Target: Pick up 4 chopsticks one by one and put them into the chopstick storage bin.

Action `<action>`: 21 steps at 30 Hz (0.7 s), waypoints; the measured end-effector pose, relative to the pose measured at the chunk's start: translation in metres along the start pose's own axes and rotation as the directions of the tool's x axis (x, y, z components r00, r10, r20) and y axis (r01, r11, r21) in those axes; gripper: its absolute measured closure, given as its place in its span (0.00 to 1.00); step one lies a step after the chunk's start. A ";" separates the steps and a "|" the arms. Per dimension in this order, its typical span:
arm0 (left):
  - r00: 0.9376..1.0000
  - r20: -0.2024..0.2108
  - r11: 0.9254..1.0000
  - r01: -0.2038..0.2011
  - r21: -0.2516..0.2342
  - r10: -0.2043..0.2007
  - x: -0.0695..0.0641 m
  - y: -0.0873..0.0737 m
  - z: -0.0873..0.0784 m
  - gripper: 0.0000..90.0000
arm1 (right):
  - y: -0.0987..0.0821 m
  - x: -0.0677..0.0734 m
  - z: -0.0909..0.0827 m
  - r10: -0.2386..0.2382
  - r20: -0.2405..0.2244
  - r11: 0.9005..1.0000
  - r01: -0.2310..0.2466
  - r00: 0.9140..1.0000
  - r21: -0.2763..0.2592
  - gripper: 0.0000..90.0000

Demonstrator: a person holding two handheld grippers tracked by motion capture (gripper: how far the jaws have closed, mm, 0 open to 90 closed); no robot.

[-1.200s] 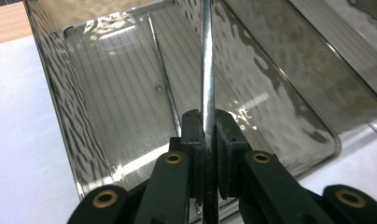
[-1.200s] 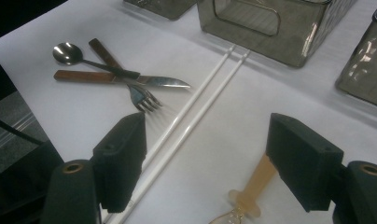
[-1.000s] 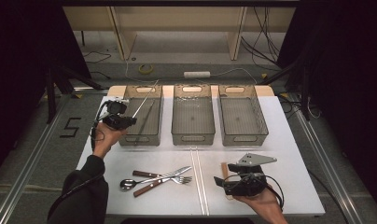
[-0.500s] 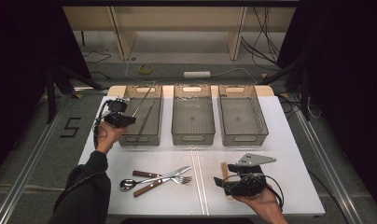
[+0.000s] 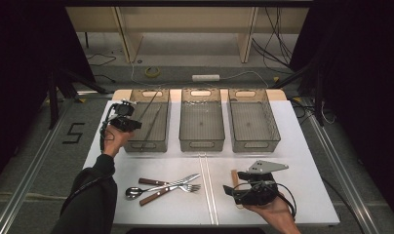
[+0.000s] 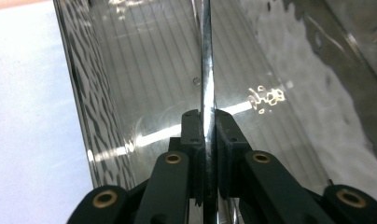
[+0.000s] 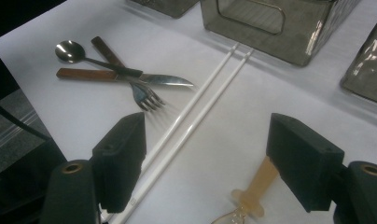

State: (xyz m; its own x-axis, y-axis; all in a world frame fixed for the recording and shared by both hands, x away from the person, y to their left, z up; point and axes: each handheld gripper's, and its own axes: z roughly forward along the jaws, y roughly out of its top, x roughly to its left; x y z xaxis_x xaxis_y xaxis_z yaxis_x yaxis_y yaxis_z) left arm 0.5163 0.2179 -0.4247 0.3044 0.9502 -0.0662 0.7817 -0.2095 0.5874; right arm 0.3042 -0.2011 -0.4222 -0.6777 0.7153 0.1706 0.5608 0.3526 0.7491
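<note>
Hands first, from the high view: my left arm reaches forward across the left side of the table (image 5: 292,146), the dark sleeve (image 5: 90,195) bent at the elbow and the wrist lifted, so my left claw (image 5: 128,123) sits at the near left edge of the left bin (image 5: 151,144), pointing over it. A thin metal rod (image 5: 148,105) slants up from that claw over the bin. My right hand (image 5: 270,210) rests low at the near right edge of the table, and the right claw (image 5: 239,184) in it lies level, aimed left toward the cutlery. A spoon (image 5: 132,192), a knife (image 5: 153,195) and a fork (image 5: 187,186) lie crossed in a heap near the table's middle front, well apart from both claws. A wooden handle (image 5: 233,176) lies just beside the right claw.

Left gripper view: my jaws are pressed together on the metal rod (image 6: 206,70), pinching it between the pads, and it runs straight up and away over the floor of the clear bin (image 6: 130,93).

Right gripper view: my jaws stand spread wide with nothing between the pads. A pale wooden handle (image 7: 259,184) lies on the table just below the right-hand pad. The spoon (image 7: 67,50), knife (image 7: 163,80) and fork (image 7: 144,98) lie crossed farther off, beyond the white strips (image 7: 196,107).
</note>
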 end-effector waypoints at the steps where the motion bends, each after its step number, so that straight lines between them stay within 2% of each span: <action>1: 1.000 0.002 1.000 0.002 0.003 -0.002 0.000 0.000 0.000 0.92 | 0.000 0.000 0.000 0.000 0.000 1.000 0.000 1.000 0.000 0.33; 11: 1.000 -0.010 0.999 0.015 0.035 -0.014 0.000 0.000 0.005 0.90 | 0.000 0.001 0.001 -0.004 -0.004 1.000 0.005 1.000 0.007 0.33; 13: 1.000 -0.015 0.999 0.026 0.037 -0.026 0.000 0.000 0.006 0.81 | 0.001 0.001 0.001 -0.005 -0.005 1.000 0.005 1.000 0.009 0.33; 17: 1.000 -0.004 0.999 0.023 0.030 -0.023 -0.003 0.000 0.002 0.69 | 0.001 0.001 0.001 -0.006 0.000 1.000 0.006 1.000 0.013 0.33; 21: 0.999 0.018 0.999 0.049 -0.007 -0.049 -0.006 -0.003 -0.009 0.53 | 0.003 0.001 0.002 0.002 0.024 0.999 -0.003 1.000 0.039 0.34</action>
State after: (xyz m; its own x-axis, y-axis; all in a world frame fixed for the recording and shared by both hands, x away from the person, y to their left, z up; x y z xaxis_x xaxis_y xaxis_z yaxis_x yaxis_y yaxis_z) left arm 0.5072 0.2145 -0.4188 0.2754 0.9551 -0.1097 0.7920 -0.1607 0.5890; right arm 0.3062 -0.1985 -0.4212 -0.6646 0.7306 0.1567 0.5809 0.3734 0.7233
